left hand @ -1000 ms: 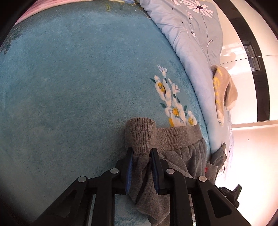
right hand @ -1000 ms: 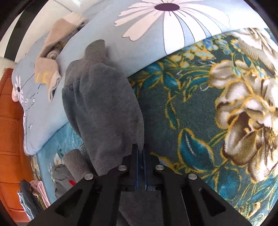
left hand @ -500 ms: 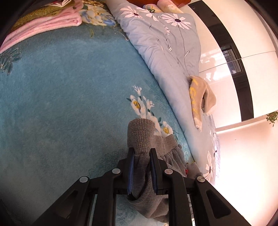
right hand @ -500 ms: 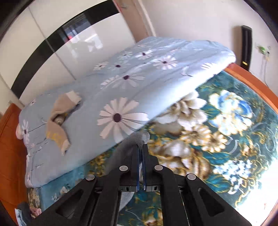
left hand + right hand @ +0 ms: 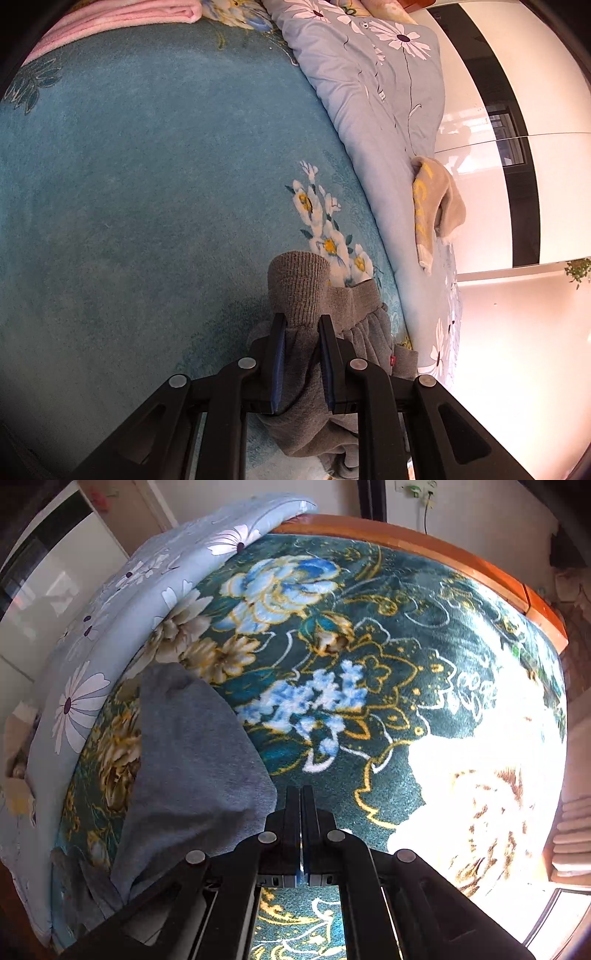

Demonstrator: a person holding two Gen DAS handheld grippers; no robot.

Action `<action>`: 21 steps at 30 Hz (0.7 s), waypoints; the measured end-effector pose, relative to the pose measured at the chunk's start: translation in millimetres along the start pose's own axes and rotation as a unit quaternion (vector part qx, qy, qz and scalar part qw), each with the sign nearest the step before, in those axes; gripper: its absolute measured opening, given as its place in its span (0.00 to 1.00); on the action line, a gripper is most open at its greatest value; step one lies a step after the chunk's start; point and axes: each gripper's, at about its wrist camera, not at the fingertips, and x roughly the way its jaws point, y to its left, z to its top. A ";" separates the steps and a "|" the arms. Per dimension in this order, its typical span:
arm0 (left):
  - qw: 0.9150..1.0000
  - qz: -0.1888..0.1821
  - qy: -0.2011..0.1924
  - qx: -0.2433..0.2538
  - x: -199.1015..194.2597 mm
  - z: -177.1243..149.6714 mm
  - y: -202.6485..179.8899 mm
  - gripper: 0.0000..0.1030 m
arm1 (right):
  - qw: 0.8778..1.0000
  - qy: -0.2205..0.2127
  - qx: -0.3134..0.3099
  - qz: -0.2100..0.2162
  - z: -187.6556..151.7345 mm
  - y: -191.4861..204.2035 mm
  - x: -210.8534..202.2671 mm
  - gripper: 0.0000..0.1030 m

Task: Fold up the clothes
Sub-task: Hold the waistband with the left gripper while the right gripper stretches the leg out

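- The grey sweatpants (image 5: 354, 332) are of thick fleece with a ribbed cuff (image 5: 297, 284) and a gathered ribbed waistband; a small red tag shows at one seam.
- In the left wrist view the cuff stands upright above a bunched heap of the fabric, which rests on the blue floral blanket.
- In the right wrist view a broad smooth panel of the same grey cloth (image 5: 192, 753) drapes over the dark green flowered blanket, beside the pale blue quilt.

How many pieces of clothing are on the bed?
2: grey sweatpants pinched in the left gripper on the teal blanket, and a beige garment on the daisy quilt. Others may be hidden.
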 end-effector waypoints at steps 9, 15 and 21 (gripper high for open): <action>1.000 0.001 0.004 -0.004 0.8 -0.6 3.2 0.18 | 0.941 0.063 -0.268 0.199 -36.0 247.2 18.4 0.52; 0.999 0.013 0.003 -0.029 2.1 0.7 12.0 0.28 | 0.902 0.127 -0.378 0.166 -106.7 345.8 62.2 0.52; 0.999 0.024 0.021 -0.031 11.5 0.8 15.1 0.30 | 0.892 0.132 -0.421 0.100 -123.9 365.6 73.0 0.36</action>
